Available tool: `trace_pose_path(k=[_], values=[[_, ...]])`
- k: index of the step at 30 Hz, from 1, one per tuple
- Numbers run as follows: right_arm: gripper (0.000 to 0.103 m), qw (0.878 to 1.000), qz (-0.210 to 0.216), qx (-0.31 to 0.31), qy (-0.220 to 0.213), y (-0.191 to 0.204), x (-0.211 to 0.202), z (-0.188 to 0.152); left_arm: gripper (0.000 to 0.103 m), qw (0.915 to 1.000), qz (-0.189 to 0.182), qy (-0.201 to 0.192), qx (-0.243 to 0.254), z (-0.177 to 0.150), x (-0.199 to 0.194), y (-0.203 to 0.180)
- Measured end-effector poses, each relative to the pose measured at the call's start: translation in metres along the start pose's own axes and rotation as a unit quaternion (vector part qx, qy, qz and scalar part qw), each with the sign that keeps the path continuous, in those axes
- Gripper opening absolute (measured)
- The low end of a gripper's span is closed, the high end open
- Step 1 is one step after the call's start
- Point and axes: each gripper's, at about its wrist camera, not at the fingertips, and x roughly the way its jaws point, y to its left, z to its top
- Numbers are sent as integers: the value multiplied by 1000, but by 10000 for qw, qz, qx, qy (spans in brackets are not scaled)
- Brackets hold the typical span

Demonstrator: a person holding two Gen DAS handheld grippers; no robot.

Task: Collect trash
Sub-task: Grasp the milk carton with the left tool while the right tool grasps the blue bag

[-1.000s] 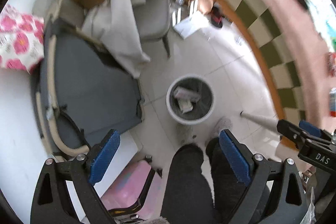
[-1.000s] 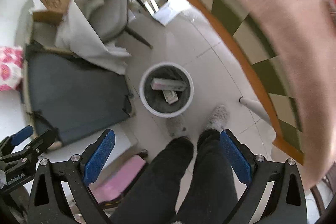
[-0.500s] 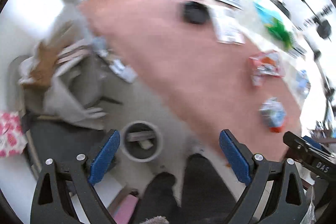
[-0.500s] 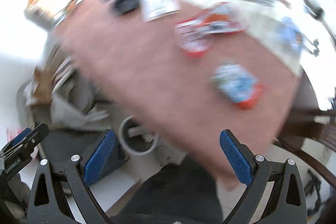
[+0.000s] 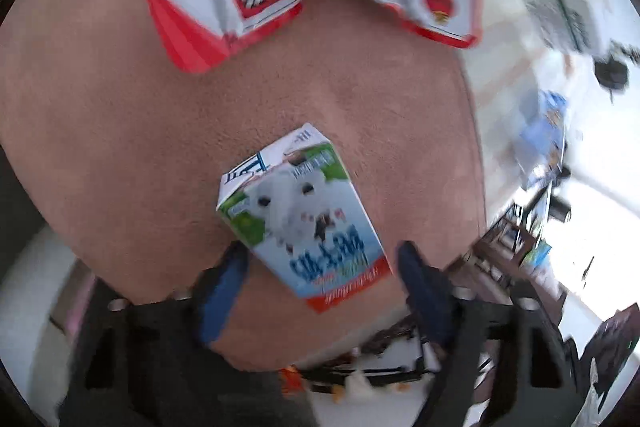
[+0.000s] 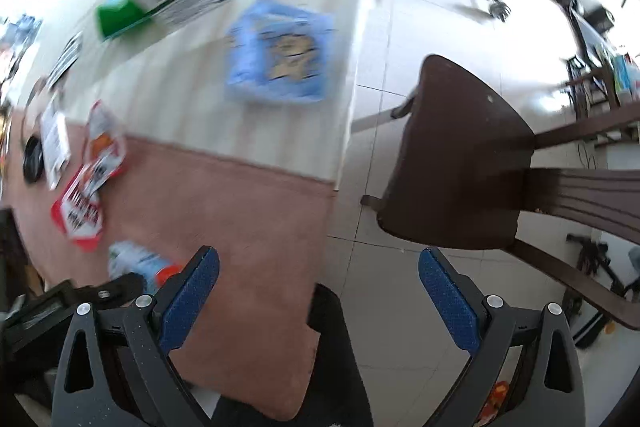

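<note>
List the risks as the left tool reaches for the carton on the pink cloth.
1. The milk carton lies skewed between the open left tool, so its fingers may meet corners and it could twist free.
2. It sits near the pink cloth's edge; a nudge might push it off.

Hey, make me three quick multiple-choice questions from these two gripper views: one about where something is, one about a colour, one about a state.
1. Where does the milk carton lie?
A. on the pink cloth
B. on the brown chair
C. on the floor

2. What colour is the flat packet on the cream striped cloth?
A. yellow
B. blue
C. black

3. How is the left gripper set?
A. shut on the carton
B. shut on nothing
C. open, fingers either side of the carton

Answers:
1 A: pink cloth surrounds it.
2 B: the right wrist view shows it blue.
3 C: gaps show between both blue pads and the carton.
</note>
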Motion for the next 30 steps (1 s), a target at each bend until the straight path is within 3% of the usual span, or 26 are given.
trace_pose_path(k=[2,4,6,8,10,11,17,18,21,22,24,25,30], values=[[101,9999,85,73,26,-9,3,10,60,9999,77,-133,12,2,-5,0],[101,9997,199,105,27,-11,7,21,59,9962,533,-409,558,6,-17,-10],[101,9994,333,138,-7,-6,11,35,59,9844,1093,-734,1171,11,-30,-17],[101,9987,477,178,-89,0,13,51,58,9638,1719,-1094,1720,19,-42,-22],[101,9983,487,235,-236,10,19,67,56,9485,2087,-1252,2027,29,-49,-22],[101,9981,454,268,-314,14,21,78,56,9469,2145,-1268,2030,34,-50,-20],[101,9986,179,400,-307,31,56,126,55,9558,2012,-1278,1723,55,-48,2],[101,9986,173,427,-272,32,61,130,49,9561,1972,-1335,1705,54,-50,4],[100,9982,183,521,-220,35,72,140,45,9482,2092,-1491,1869,48,-56,7],[97,9982,159,518,-252,37,73,141,45,9477,2087,-1502,1890,46,-55,7],[78,9985,129,460,-276,41,74,139,45,9472,2105,-1523,1876,38,-53,7],[78,9986,108,439,-287,42,73,137,45,9471,2108,-1534,1871,37,-54,10],[57,9989,171,260,-349,51,63,120,45,9460,2097,-1629,1859,23,-59,22]])
